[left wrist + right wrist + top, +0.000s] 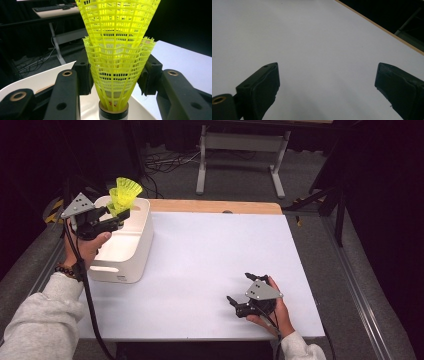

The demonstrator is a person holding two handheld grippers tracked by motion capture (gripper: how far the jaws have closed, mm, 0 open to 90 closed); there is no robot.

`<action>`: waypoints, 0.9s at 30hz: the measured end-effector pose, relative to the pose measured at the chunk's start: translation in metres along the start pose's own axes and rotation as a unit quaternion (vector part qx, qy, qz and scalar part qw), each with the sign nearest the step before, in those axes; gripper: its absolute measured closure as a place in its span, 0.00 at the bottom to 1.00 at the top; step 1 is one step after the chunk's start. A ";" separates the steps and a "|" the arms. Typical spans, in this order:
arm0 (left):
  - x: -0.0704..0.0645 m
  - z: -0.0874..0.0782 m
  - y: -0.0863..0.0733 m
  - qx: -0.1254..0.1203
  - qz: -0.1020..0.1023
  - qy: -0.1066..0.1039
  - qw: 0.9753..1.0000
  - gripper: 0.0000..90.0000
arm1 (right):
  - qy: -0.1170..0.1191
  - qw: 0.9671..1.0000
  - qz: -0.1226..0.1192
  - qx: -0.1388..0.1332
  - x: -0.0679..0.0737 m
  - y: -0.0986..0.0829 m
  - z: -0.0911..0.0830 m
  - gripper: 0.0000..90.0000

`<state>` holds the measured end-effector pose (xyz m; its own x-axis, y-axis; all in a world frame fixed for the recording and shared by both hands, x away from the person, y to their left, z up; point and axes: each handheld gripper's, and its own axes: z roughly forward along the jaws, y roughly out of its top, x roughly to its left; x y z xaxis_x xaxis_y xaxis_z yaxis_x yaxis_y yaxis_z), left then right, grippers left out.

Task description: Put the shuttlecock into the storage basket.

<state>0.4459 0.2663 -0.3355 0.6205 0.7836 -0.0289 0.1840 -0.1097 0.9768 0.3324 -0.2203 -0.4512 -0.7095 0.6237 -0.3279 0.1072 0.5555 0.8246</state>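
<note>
Over the white bin [131,251] at the counter's far left corner, the left claw [121,216] is clamped on a pair of yellow shuttlecocks [123,196], one nested inside the other, and they sit in the air just above the bin's open top. From the left claw's own camera, the two pads press the mesh skirt [117,75] of the lower shuttlecock from either side, with the cork base [113,113] down below the pads.

That's the worry right there: the grip is on the springy plastic skirt, not the firm base. Squeeze harder and the mesh could buckle or crease; ease off and the stack could slide down through the pads. The upper shuttlecock is held only by its fit inside the lower one, so a quick tilt or jolt could pop it loose, and it might land on the counter [215,265] instead of in the bin. The bin wall is close under the claw too, so a careless drop in height could knock the rim and nudge the bin toward the counter's left edge.

Across at the near right corner, the right claw [240,292] rests wide open on the bare counter, holding nothing, well apart from the bin and too far off to catch a stray.
</note>
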 end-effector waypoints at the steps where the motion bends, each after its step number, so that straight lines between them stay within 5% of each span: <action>1: 0.002 0.001 0.000 0.000 -0.003 -0.005 1.000 0.60 | 0.000 1.000 0.000 0.000 0.000 0.000 0.000 0.07; 12: 0.021 0.022 0.000 0.054 -0.018 0.019 0.998 0.60 | 0.002 1.000 0.001 0.000 -0.001 -0.001 0.000 0.08; 27: 0.033 0.046 -0.005 0.109 -0.029 0.054 0.992 0.59 | 0.006 1.000 0.003 0.005 -0.003 -0.002 0.003 0.08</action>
<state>0.5002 0.2648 -0.3513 0.5218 0.8517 -0.0487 0.3848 -0.1840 0.9045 0.3364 -0.2220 -0.4533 -0.7168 0.6209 -0.3174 0.1190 0.5574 0.8217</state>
